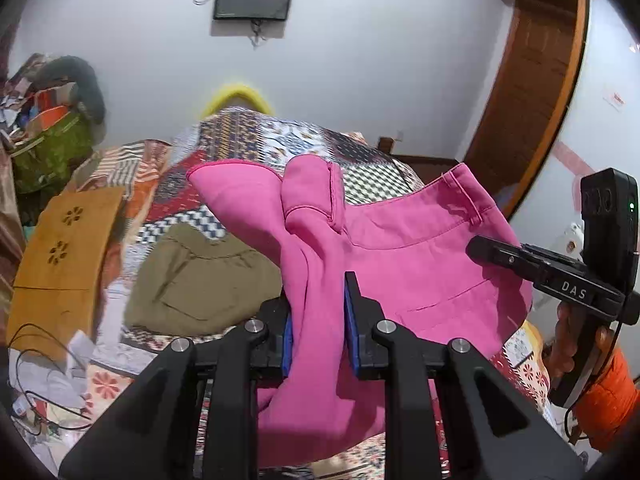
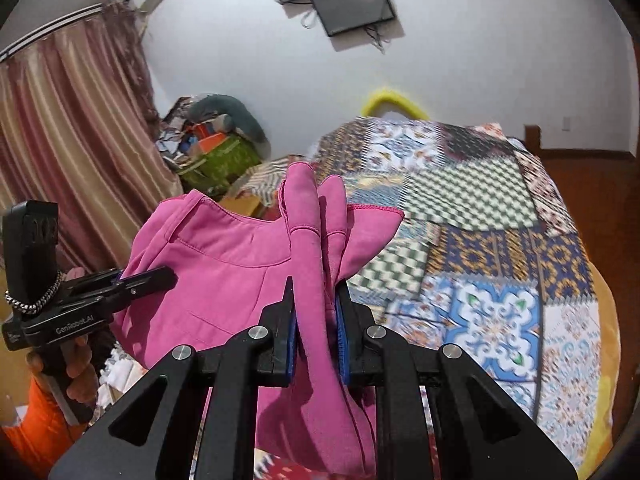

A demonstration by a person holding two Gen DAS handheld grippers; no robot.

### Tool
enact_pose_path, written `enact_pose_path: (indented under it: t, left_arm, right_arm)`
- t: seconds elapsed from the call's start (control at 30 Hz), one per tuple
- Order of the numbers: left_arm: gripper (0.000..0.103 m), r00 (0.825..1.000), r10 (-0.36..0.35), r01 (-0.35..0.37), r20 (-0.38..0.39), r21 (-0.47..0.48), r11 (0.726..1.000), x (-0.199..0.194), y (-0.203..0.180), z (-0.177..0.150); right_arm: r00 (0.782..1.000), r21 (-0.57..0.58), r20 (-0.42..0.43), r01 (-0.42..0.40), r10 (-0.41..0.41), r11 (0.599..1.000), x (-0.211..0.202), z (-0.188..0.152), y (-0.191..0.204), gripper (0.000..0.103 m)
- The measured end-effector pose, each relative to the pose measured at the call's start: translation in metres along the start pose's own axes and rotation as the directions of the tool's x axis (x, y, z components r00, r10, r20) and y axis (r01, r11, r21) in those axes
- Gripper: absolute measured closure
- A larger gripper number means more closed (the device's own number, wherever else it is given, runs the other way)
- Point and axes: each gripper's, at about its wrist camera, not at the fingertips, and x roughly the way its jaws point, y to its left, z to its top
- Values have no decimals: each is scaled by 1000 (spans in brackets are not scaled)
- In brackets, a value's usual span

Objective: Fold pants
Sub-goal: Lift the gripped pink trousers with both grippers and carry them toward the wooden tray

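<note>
The pink pants (image 1: 400,248) are up in the air over the bed (image 1: 240,144), not lying on it. Each hand holds one bunch of the top part, so the cloth hangs open between them like a little hammock. I think that is so the pants can be spread flat and then folded.

The left gripper (image 1: 318,320) has its jaws nearly shut, pinching a thick roll of pink cloth between the blue pads (image 1: 351,320). The right gripper (image 2: 316,320) is nearly shut too, squeezing its own roll of the pants.

The left wrist view shows things the other does not: a pair of brown-green pants (image 1: 200,280) lying on the bed near its left edge, a wooden board (image 1: 64,256) beside them, and white cables (image 1: 44,384) at the near left corner. It also shows the right gripper from the side (with an orange sleeve (image 1: 608,400) below it).

The right wrist view shows the curtain (image 2: 68,128) and much more of the patchwork cover toward the bed's right edge, where the bed looks bare.
</note>
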Motion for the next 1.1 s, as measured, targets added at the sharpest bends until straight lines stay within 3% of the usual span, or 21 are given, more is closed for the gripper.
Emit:
enact_pose_path:
  t: [0.27, 0.53, 0.73, 1.1]
  left_arm:
    - [82, 995, 88, -87, 46, -16, 996, -22, 46, 12]
    - [82, 988, 141, -141, 61, -15, 990, -15, 80, 26]
    - [82, 989, 143, -142, 46, -31, 989, 15, 112, 37]
    - [82, 991, 123, -126, -60, -46, 991, 98, 164, 33]
  right_arm:
    - [997, -57, 17, -75, 76, 996, 30, 19, 39, 89]
    - [994, -102, 20, -100, 103, 990, 64, 38, 66, 89]
    - [995, -96, 5, -100, 101, 990, 98, 50, 69, 89]
    - [994, -85, -77, -78, 72, 993, 169, 52, 59, 89]
